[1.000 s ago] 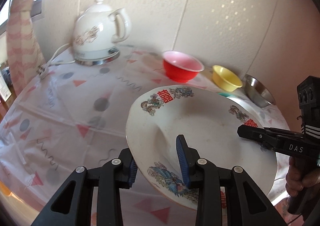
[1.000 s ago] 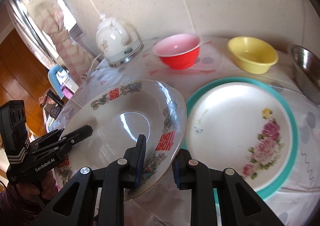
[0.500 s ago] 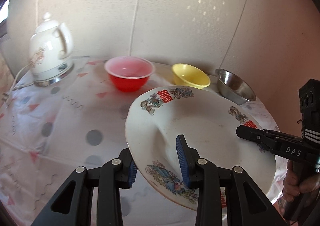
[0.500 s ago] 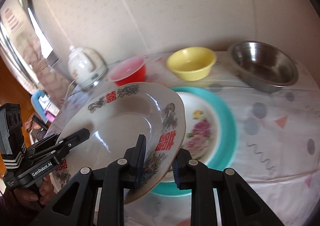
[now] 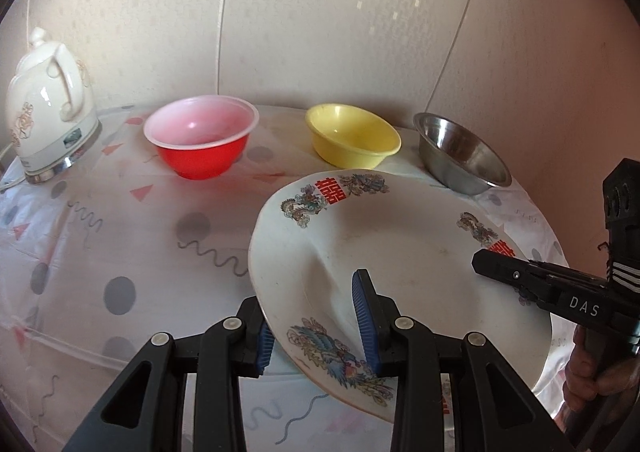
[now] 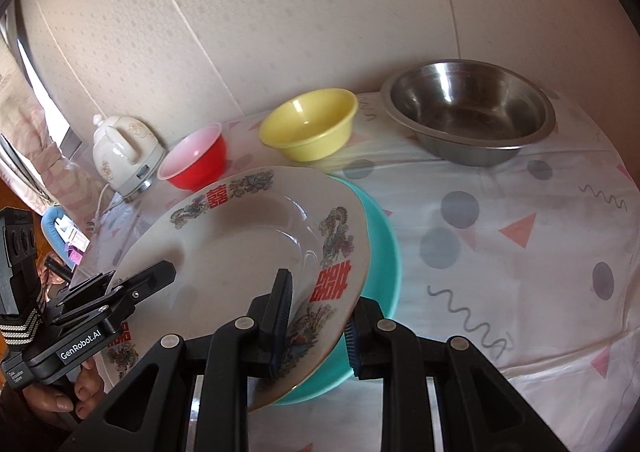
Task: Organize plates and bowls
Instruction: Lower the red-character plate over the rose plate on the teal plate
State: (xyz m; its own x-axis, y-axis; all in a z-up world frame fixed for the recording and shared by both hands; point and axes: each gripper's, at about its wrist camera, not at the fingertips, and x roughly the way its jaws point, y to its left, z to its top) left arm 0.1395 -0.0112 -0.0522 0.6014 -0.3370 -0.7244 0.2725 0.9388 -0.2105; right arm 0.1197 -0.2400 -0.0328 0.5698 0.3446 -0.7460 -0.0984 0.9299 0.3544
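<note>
Both grippers hold one large white plate [image 5: 404,252] with dragon, phoenix and red character prints, lifted off the table. My left gripper [image 5: 316,326] is shut on its near left rim. My right gripper [image 6: 318,326] is shut on the opposite rim, and the plate [image 6: 240,244] fills the left of that view. Under it lies a teal-rimmed plate [image 6: 386,252], mostly covered. A red bowl [image 5: 202,142], a yellow bowl [image 5: 352,140] and a steel bowl [image 5: 460,152] stand in a row by the wall.
A white electric kettle [image 5: 50,112] stands at the far left on the patterned tablecloth [image 5: 120,236]. The padded wall [image 5: 320,12] rises right behind the bowls. The table's right part [image 6: 520,252] shows past the teal plate.
Both grippers have carried the printed plate to the right, over the teal-rimmed plate, which it now largely covers. The kettle has slid toward the left of both views.
</note>
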